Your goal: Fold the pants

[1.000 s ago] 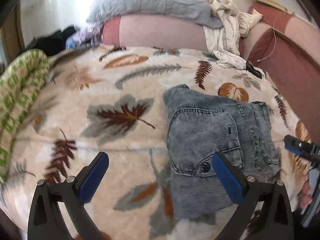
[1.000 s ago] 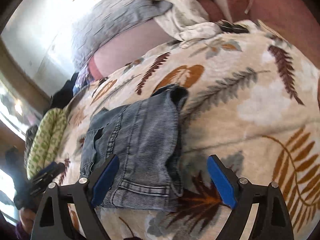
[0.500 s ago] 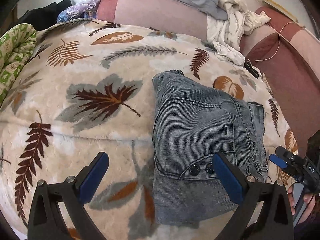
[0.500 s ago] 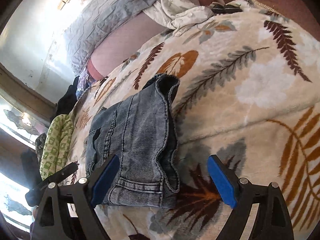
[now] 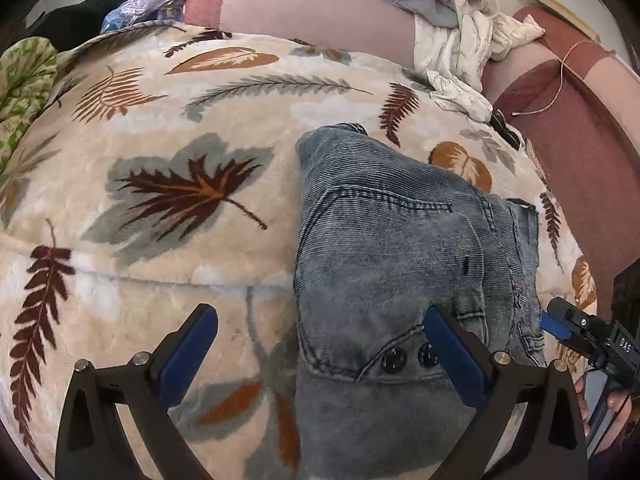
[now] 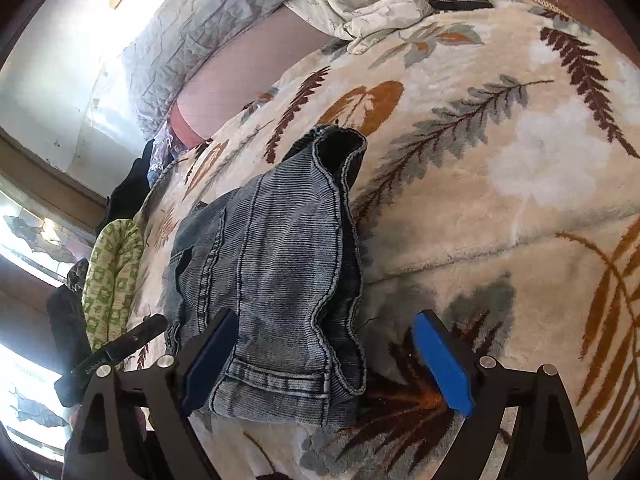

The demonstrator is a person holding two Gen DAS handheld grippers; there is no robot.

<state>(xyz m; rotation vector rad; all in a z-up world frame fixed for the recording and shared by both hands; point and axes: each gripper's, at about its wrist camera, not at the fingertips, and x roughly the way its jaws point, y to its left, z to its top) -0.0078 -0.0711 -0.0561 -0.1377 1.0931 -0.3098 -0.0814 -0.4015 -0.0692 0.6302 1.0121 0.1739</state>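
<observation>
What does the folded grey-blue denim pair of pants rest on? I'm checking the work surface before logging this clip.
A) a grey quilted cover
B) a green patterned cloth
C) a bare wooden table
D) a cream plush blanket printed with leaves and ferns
D: the folded grey-blue denim pants lie directly on the cream plush blanket printed with brown and grey leaves, which surrounds them in both views.

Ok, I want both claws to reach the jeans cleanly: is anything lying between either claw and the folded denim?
Nothing visible does. The left claw and right claw both stand open right over the near edge of the folded jeans, with only the leaf-print blanket around them.
</observation>
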